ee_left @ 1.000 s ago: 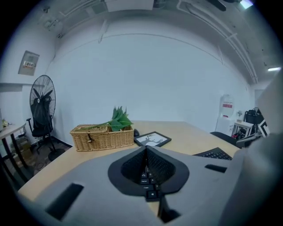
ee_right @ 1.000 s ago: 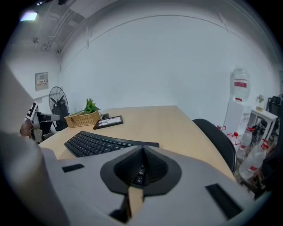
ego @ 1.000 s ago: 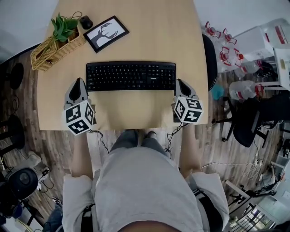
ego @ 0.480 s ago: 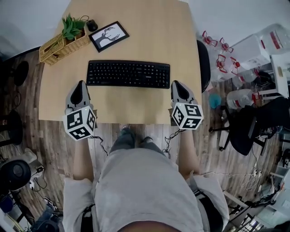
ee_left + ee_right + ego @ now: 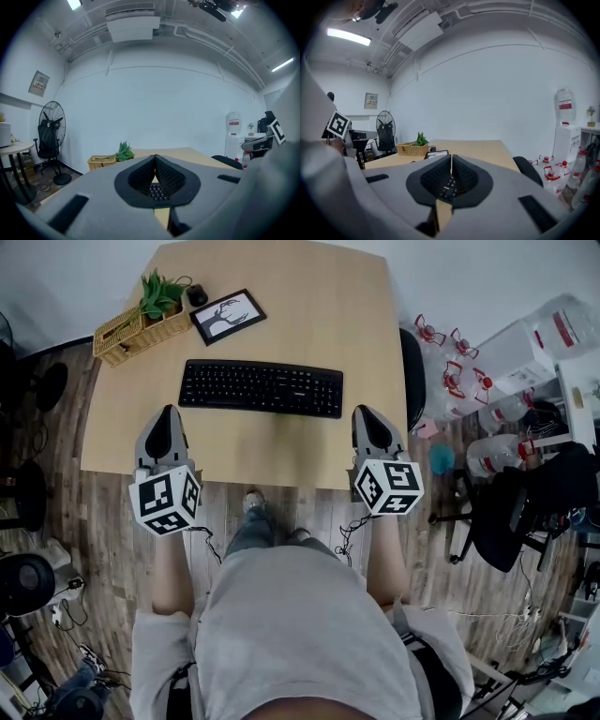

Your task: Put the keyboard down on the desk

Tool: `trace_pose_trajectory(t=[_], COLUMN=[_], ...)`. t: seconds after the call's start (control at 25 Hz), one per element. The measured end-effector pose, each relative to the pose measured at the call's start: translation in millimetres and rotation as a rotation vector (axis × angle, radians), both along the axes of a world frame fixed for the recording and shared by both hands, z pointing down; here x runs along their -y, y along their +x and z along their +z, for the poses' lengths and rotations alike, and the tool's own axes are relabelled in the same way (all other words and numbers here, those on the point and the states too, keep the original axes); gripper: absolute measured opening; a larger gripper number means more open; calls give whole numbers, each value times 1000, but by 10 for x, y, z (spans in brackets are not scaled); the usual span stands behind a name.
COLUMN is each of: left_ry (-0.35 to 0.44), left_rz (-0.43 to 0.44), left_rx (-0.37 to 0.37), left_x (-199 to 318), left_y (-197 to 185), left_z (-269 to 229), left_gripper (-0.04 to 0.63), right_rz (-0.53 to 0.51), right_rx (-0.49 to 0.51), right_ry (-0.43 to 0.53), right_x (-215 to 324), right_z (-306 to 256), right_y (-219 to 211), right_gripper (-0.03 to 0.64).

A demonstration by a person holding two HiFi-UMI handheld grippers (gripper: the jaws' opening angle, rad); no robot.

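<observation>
One keyboard point(image 5: 261, 388) is counted on one desk point(image 5: 309, 306), and with it one wicker basket point(image 5: 127, 334), one green plant point(image 5: 161, 292), one framed picture point(image 5: 228, 316) and one small dark mouse point(image 5: 197, 295). Two grippers are counted, the left gripper point(image 5: 166, 412) and the right gripper point(image 5: 367, 413), each fitted with one marker cube point(image 5: 165, 500), and both are held by one person point(image 5: 300, 634). In the head view two black chairs point(image 5: 511, 502) are made out, while one standing fan point(image 5: 50, 129) and one water dispenser point(image 5: 565, 136) are seen from the gripper views. Clear water jugs point(image 5: 561, 322) are numbered at three or more, an exact count not being possible.
</observation>
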State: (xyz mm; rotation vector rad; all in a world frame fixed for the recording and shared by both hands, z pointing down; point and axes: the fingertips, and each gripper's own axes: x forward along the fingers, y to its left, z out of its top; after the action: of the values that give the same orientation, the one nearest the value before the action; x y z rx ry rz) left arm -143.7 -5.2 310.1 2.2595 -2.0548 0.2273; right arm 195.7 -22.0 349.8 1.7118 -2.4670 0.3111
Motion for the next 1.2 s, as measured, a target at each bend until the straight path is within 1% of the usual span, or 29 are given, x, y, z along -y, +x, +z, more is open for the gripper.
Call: trace_pose_trajectory(t=[0.24, 0.4, 0.68, 0.8, 1.0, 1.2], left_ry=[40, 85, 183, 215, 238, 261], left_rz=[-24, -29, -10, -6, -14, -25], left_rx=[12, 12, 28, 22, 17, 38], left_x=[-229, -397, -697, -824, -967, -1107], left_y=[55, 125, 301, 349, 384, 427], left_z=[-193, -366, -727, -844, -940, -999], left_gripper=[9, 9, 10, 9, 10, 10], right_rz=[-1, -7, -17, -22, -37, -48], right_rx=[-29, -54, -34, -26, -9, -7], right_ry=[79, 129, 196, 219, 245, 265], right_x=[-182, -307, -535, -640, -776, -906], right_z=[-289, -466, -721, -821, -948, -1028], right_y=[57, 90, 142, 154, 185, 208], right_gripper=[15, 15, 15, 15, 15, 15])
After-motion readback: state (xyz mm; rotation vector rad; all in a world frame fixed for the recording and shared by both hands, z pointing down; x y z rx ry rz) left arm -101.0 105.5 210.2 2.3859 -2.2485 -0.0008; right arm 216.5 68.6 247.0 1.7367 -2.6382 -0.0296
